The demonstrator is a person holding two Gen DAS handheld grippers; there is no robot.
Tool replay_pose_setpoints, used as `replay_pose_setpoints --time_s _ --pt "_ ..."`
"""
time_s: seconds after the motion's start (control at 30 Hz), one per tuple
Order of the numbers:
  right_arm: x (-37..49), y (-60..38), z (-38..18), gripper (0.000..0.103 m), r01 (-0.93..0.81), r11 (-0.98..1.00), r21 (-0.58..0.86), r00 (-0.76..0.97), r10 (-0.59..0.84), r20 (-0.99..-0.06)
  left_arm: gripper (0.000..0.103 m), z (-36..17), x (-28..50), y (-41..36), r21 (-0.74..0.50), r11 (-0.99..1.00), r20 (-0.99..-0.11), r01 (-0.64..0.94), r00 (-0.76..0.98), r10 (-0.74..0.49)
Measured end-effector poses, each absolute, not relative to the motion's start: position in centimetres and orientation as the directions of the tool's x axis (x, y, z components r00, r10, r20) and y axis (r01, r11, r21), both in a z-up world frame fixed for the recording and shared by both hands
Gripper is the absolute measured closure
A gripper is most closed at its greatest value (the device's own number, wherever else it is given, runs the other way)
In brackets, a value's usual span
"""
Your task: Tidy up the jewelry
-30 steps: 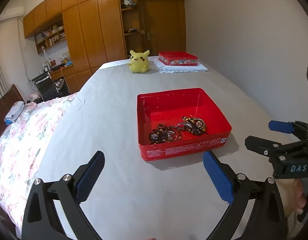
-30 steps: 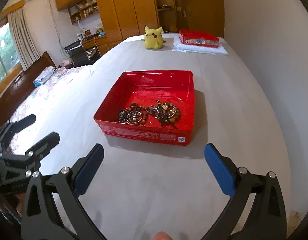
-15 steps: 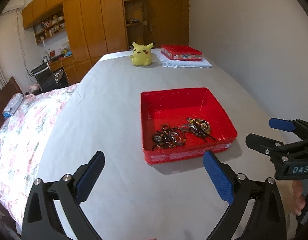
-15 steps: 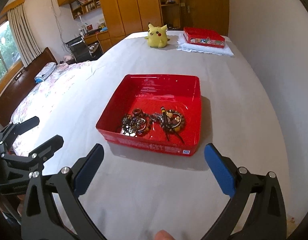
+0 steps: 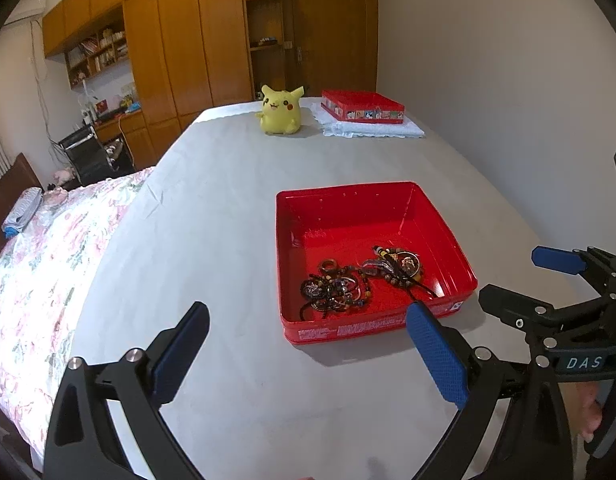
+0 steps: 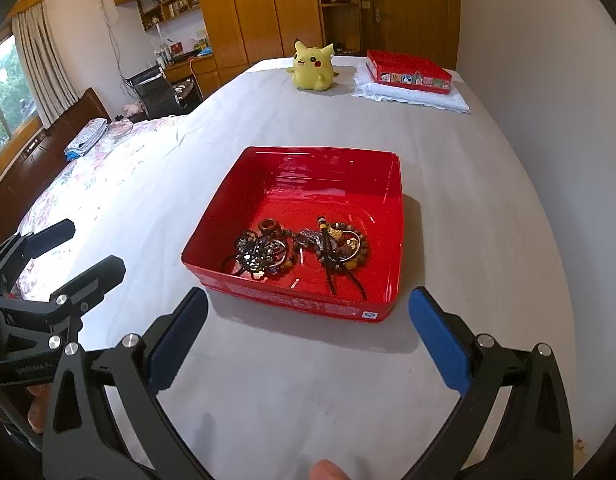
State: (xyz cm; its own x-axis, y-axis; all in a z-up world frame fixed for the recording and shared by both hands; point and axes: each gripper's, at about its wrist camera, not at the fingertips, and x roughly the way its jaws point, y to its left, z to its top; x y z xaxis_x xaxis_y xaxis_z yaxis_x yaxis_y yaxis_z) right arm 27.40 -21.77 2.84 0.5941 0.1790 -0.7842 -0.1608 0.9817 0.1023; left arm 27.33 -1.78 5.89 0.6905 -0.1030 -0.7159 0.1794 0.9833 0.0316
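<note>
An open red tin point(image 5: 443, 224) point(image 6: 395, 216) sits on the grey-covered table. Inside lies a tangle of dark bead bracelets point(image 5: 333, 290) point(image 6: 264, 254) and a second bunch with cords and a ring point(image 5: 399, 266) point(image 6: 341, 246). My left gripper point(image 5: 308, 352) hovers open just short of the tin's near left corner, nothing between its fingers. My right gripper point(image 6: 308, 340) is open too, in front of the tin's near wall, empty. Each gripper shows in the other's view: the right one point(image 5: 519, 280) beside the tin, the left one point(image 6: 92, 248) to the tin's left.
A yellow plush toy point(image 5: 280, 110) point(image 6: 312, 66) stands at the far end of the table. Beside it a red lid point(image 5: 361, 106) point(image 6: 407, 72) rests on a white cloth point(image 5: 371, 130). A floral bedspread point(image 5: 48, 264) lies to the left; a wall runs along the right.
Both cameras have risen and tilted down a little, so the tin sits lower and closer in each view. Both grippers stay open. The jewelry has not moved.
</note>
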Motion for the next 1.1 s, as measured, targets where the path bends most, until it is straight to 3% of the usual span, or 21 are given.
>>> replay_pose_setpoints --time_s 1.1 --pt "31.7 -21.7 0.2 0.003 -0.156 0.982 0.105 0.549 0.174 -0.818 0.004 3.7 31.7 -2.0 0.009 0.985 -0.753 0.171 0.650 -0.105"
